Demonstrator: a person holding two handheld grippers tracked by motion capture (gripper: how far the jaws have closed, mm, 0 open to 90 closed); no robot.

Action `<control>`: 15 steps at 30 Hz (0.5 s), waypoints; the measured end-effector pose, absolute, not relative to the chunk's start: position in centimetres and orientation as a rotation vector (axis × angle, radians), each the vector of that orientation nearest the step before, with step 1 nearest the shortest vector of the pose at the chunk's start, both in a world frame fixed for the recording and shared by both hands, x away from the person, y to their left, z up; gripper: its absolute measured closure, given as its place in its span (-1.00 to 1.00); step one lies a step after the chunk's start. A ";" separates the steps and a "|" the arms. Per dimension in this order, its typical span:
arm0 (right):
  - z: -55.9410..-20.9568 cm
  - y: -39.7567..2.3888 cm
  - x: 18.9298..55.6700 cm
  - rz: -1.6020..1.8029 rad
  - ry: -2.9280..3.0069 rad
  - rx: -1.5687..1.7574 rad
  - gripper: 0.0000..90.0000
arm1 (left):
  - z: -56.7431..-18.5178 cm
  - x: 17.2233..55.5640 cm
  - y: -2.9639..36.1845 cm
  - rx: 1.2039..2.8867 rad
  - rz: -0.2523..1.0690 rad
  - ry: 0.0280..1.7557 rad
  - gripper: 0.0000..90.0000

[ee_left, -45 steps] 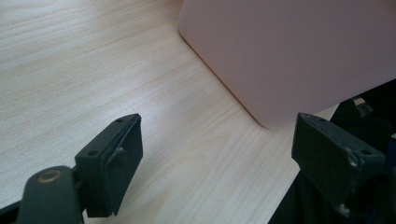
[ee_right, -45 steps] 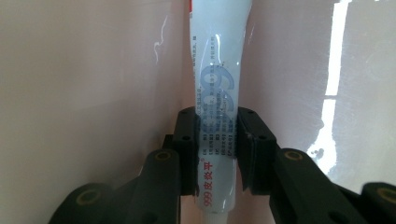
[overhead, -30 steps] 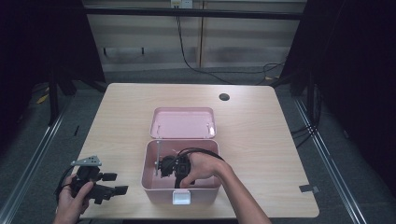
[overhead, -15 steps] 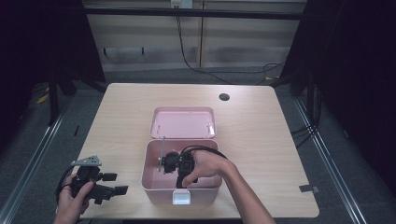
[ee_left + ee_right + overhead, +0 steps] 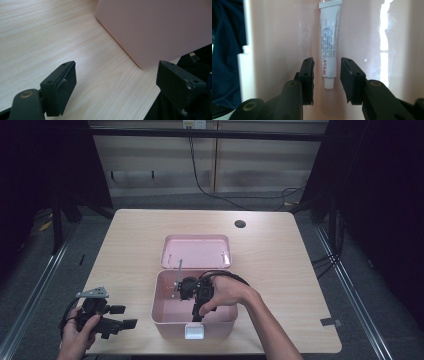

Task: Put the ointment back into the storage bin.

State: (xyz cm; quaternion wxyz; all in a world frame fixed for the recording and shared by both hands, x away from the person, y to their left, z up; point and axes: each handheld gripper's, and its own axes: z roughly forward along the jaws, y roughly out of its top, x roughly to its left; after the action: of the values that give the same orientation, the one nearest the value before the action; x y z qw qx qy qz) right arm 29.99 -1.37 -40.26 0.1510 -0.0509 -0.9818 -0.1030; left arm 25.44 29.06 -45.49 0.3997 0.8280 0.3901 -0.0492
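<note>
The white tube (image 5: 328,46) lies flat on the floor of the pink box (image 5: 165,317), its long axis running straight away from my right gripper (image 5: 327,75), cap end nearest me and set between the pads without touching them. Those jaws have just been opening, released, and hang inside the box over the tube. My left gripper (image 5: 117,316) rests open and empty on the table (image 5: 280,255), left of the box and farther from the tube.

Pale pink box (image 5: 170,312) on light wood-grain worktop (image 5: 280,255); white tube (image 5: 329,47) with blue print; black fingers (image 5: 308,77).
</note>
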 end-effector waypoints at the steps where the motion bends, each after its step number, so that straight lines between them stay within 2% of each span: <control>1: -40.0 -1.4 29.9 -0.293 -2.823 -0.158 0.42 | -45.5 25.4 29.1 2.095 -0.128 0.986 -0.63; 15: -37.5 -3.0 29.7 -0.334 -2.864 -0.166 0.40 | -45.6 25.4 29.0 2.091 -0.132 0.994 -0.63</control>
State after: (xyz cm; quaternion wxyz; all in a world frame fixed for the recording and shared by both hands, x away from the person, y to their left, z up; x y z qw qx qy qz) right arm 29.71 -3.03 -37.53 0.1262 -0.0571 -0.9837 -0.1148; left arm 25.42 28.97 -45.56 0.3996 0.8266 0.3929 -0.0522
